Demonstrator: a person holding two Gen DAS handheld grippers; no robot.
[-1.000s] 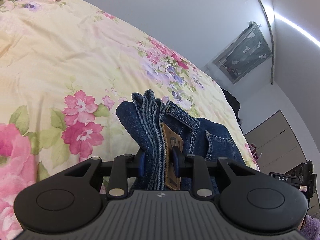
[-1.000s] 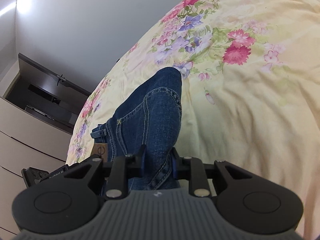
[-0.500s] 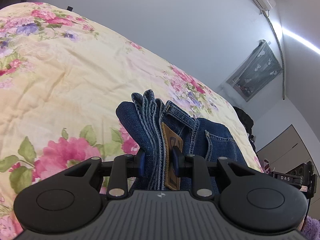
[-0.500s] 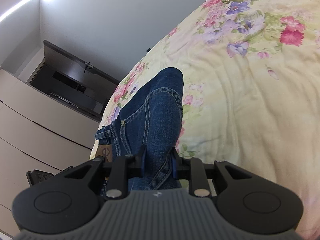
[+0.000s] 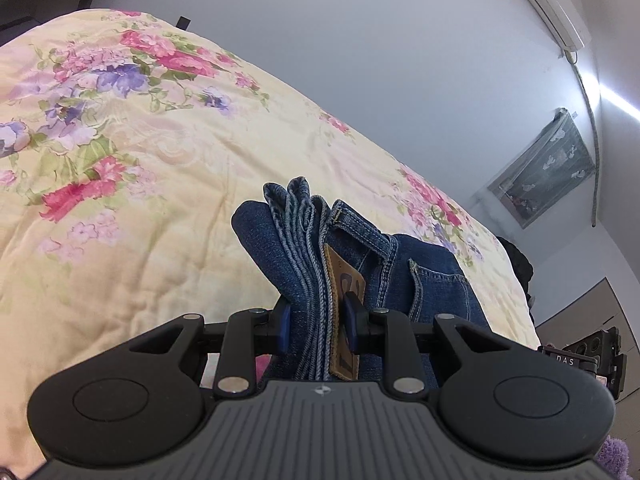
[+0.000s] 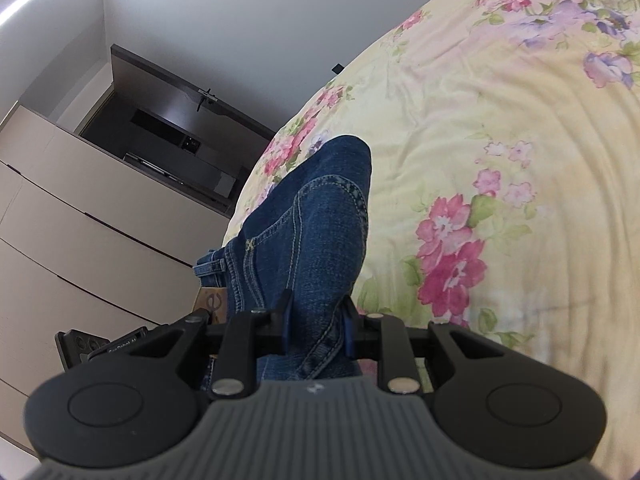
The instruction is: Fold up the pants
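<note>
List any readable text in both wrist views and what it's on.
"DAS": on the black device at the right edge of the left wrist view.
Leather patch on the jeans: partly hidden, unreadable.
Leather patch, right wrist view: lone "e".
Black device label: too blurred.

Dark blue denim pants (image 5: 304,264) with pale contrast stitching, bunched into several stacked layers — the edges stand upright like a fan of folds at the near end. A tan leather waistband patch (image 5: 344,312) sits on edge against the layers, with a belt loop and a stitched back pocket (image 5: 436,284) just beside it. From the right wrist view the same pants (image 6: 308,232) show a smooth rounded fold at the far end and a curved pocket seam — the cloth appears lifted above the yellow floral bedcover, though contact underneath is hidden. The garment spans between both views, partly folded.
</note>
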